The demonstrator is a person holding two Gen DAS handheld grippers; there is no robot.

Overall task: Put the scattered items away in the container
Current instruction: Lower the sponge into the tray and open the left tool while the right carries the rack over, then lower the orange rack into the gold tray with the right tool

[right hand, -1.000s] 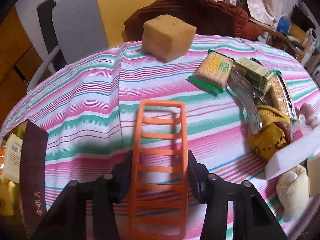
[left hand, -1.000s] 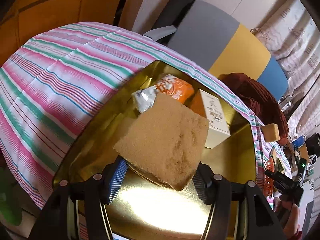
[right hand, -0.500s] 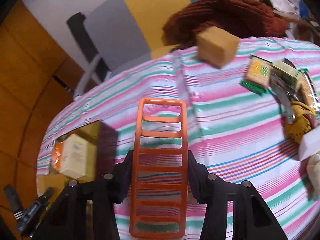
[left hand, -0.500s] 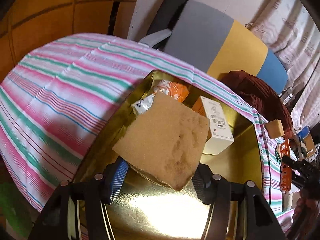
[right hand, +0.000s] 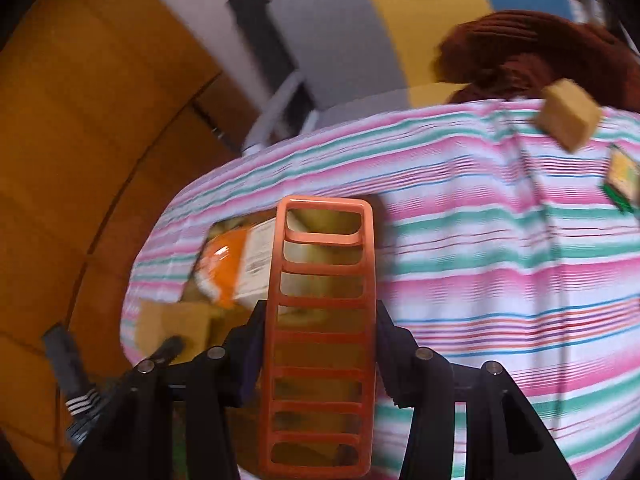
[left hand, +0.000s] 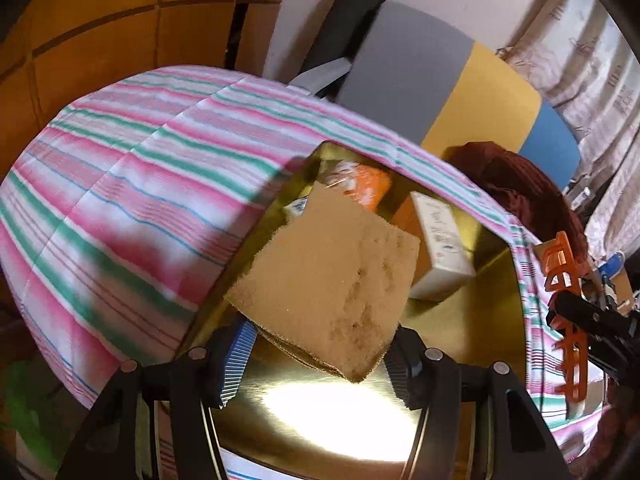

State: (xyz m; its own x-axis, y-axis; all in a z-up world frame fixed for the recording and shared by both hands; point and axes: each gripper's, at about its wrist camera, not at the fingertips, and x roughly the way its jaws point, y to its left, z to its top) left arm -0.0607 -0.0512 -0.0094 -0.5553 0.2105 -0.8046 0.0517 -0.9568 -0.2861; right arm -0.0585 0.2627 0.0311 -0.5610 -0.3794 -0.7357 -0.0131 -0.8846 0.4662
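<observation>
in the left wrist view we are holding the left gripper [left hand: 320, 356] with its jaws clamped on a flat brown sponge [left hand: 332, 276], hanging over the gold tin [left hand: 460, 320], which is already holding an orange packet [left hand: 368, 184] and a white box [left hand: 440, 248]. in the right wrist view we are gripping an orange rack [right hand: 322, 328] with the right gripper [right hand: 320, 344], its jaws pressing on both long edges, above the tin's edge on the striped desk [right hand: 500, 260]; 1 sponge cube [right hand: 568, 116] is sitting well apart.
</observation>
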